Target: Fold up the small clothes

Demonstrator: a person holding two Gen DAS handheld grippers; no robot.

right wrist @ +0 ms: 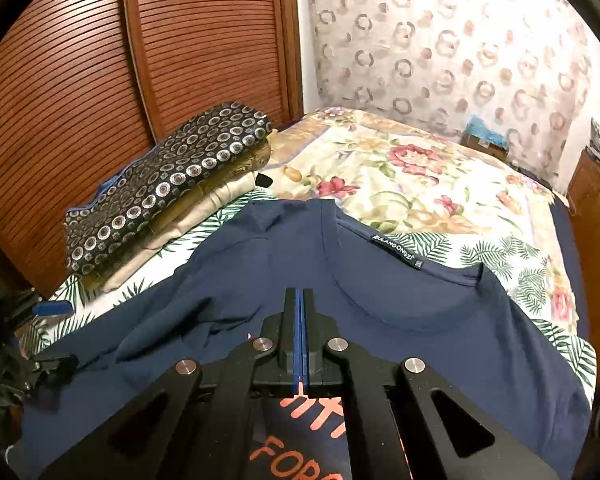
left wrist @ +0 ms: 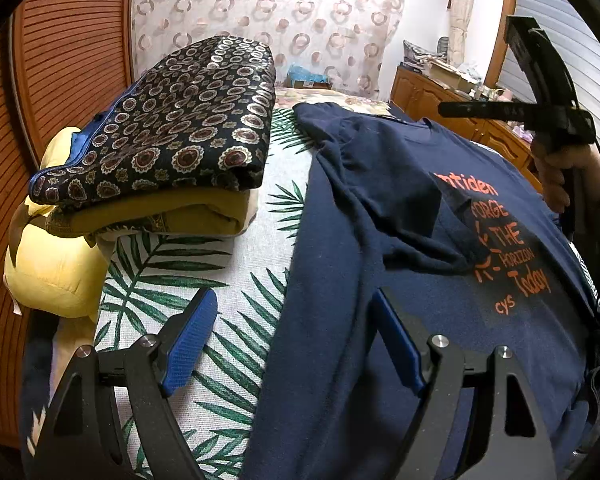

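Observation:
A navy T-shirt (left wrist: pixel 400 320) with orange lettering lies face up on a leaf-print cloth (left wrist: pixel 204 264). Its left sleeve is folded in over the chest. My left gripper (left wrist: pixel 296 336) is open low over the shirt's left edge, one blue pad over the cloth and the other over the shirt, with nothing between them. A hand holds my right gripper (left wrist: pixel 446 109) in the air above the collar. In the right wrist view my right gripper (right wrist: pixel 300 294) is shut and empty, above the shirt's (right wrist: pixel 380 288) neckline and label.
A stack of folded clothes (left wrist: pixel 172 128) topped by a dark patterned piece sits at the left beside a yellow pillow (left wrist: pixel 56 272). A slatted wooden door (right wrist: pixel 80 80) stands behind the stack. A floral bedspread (right wrist: pixel 412 176) lies beyond the shirt, and a wooden dresser (left wrist: pixel 432 96) stands at the right.

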